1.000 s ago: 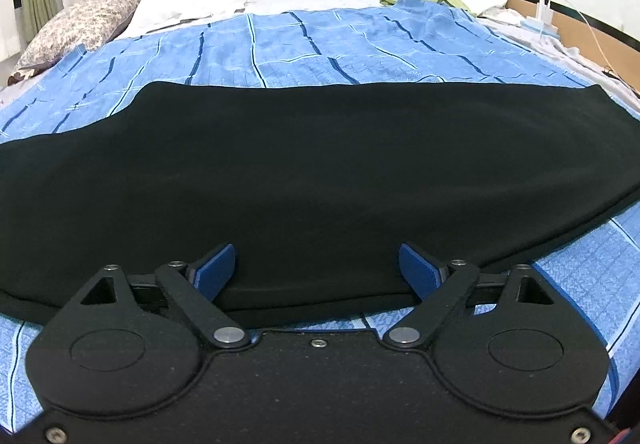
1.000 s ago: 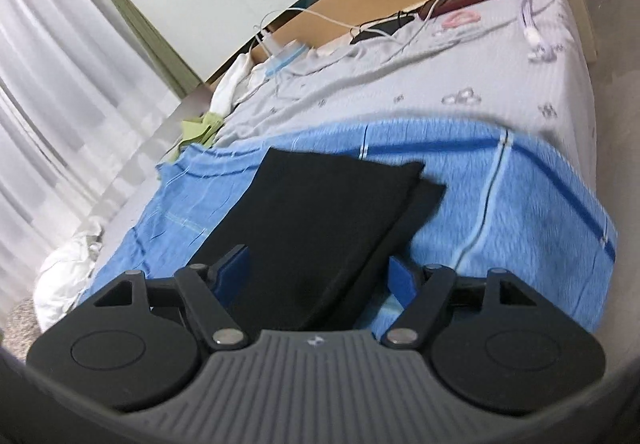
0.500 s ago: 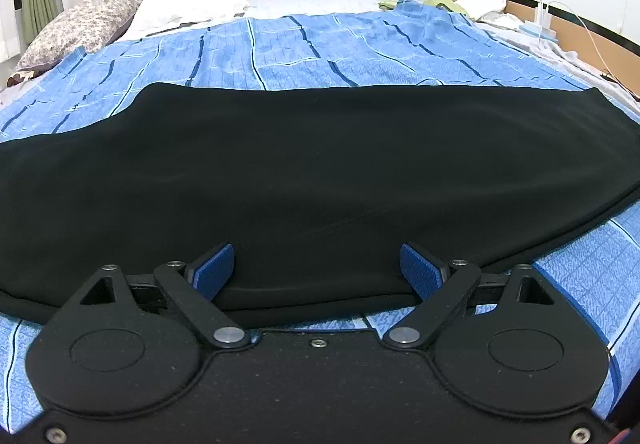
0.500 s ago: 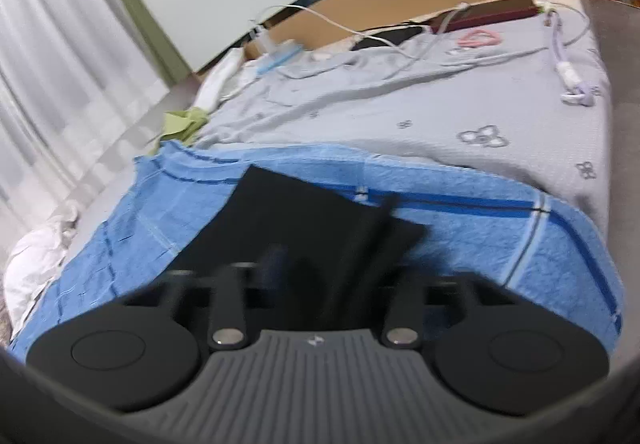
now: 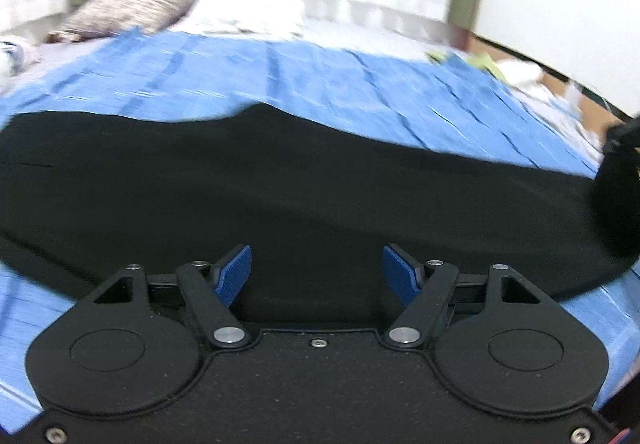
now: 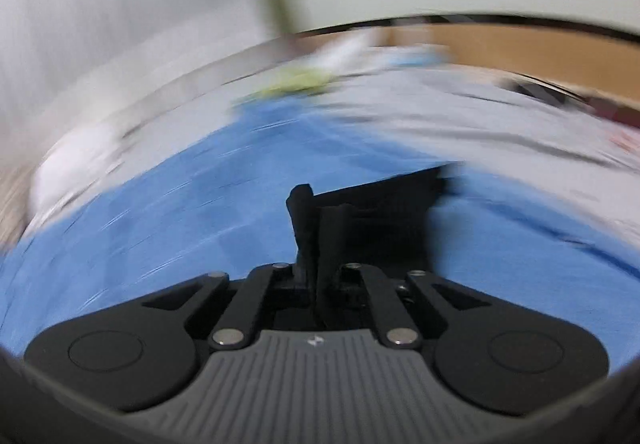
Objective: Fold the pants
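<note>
Right wrist view: black pants (image 6: pixel 384 212) are pinched in the right gripper (image 6: pixel 316 280) above the blue blanket (image 6: pixel 160 228). The left gripper (image 5: pixel 317 274) is closing over the pants, still wide.

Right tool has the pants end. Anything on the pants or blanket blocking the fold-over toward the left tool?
Nothing visible. The black pants lie bare on the blue blanket. The right tool is shut on the pants' end; the left tool is closing, pads not yet pressing cloth. Both views are blurred.
</note>
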Motion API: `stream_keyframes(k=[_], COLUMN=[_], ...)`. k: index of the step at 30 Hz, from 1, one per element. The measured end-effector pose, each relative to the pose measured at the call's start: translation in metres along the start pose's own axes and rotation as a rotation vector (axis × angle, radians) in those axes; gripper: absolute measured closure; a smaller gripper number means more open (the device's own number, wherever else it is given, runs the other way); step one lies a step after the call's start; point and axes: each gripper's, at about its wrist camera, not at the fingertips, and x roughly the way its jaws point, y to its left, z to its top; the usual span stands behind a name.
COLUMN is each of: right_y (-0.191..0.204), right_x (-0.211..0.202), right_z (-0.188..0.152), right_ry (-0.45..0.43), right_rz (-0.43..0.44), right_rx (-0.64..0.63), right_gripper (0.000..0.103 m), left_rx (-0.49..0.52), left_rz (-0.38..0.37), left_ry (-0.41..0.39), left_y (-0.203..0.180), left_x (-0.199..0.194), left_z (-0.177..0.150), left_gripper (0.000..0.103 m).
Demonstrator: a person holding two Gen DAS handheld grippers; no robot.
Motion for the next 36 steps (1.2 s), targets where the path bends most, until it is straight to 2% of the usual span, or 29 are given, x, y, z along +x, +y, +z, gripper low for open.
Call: stream_keyframes(k=[3,6,8,11,14,17,18,19,20,21,24,27,31,36], right_y=[0.108,0.186,0.223,0.246,0.249,0.242,0.239,0.235,0.232,0.230,0.222,0.204,0.173,0.126], right_x=[0.007,0.010,0.006,-0.006,-0.024,-0.031,-0.034,-0.034,-0.037,-0.039,-0.052,-0.071,-0.084,-0.095], right_z=[-0.035,-0.091,-0.132,-0.170,-0.183,-0.182,-0.183,-0.183,-0.185,-0.187,-0.186,-0.185,-0.174,-0.162], right_ry=[0.074,0.199,0.272,0.302,0.249,0.264,0.262,0.258,0.262,0.271,0.272,0.241,0.198,0.067], right_rz=[0.198,0.371,0.450,0.494,0.505,0.534,0.551,0.569,0.585,0.606,0.668,0.681,0.628,0.397], right_rx=[-0.220,-0.372,-0.475,-0.561,-0.620,-0.606,-0.610,-0.612,-0.613,-0.611,-0.597,-0.592,-0.553,-0.550], right_gripper=[0.096,0.096,0.096,0.096,0.095,0.093,0.083,0.078,0.053,0.039,0.032,0.026,0.024,0.023], left_rx=[-0.037,-0.085,-0.117,-0.146,-0.156,-0.178,-0.187,-0.196,-0.205,-0.209,-0.198,-0.182,-0.169,-0.177], left_rz=[0.046,0.078,0.095,0.100,0.096,0.078,0.069,0.058,0.045,0.036,0.017,-0.019,-0.120,-0.173], left_ry=[-0.021,-0.013,-0.001,-0.002,-0.013,-0.019,-0.019,-0.019,-0.019,-0.019,-0.026,-0.025,0.019,0.092], left_y=[0.028,0.058,0.077,0.095,0.105,0.108,0.106,0.106,0.106,0.105,0.099,0.087,0.069,0.045], left_x=[-0.006,-0.007,-0.006,-0.007,-0.009,-0.009,-0.009,-0.009,-0.010,-0.009,-0.011,-0.011,0.000,0.027], left_z=[0.001,-0.002,-0.004,-0.008,-0.007,-0.006,-0.005,-0.005,-0.004,-0.003,0.000,0.004,0.008,0.009], left_gripper=[0.032,0.032,0.033,0.033,0.033,0.033,0.033,0.033,0.033,0.032,0.031,0.028,0.023,0.019])
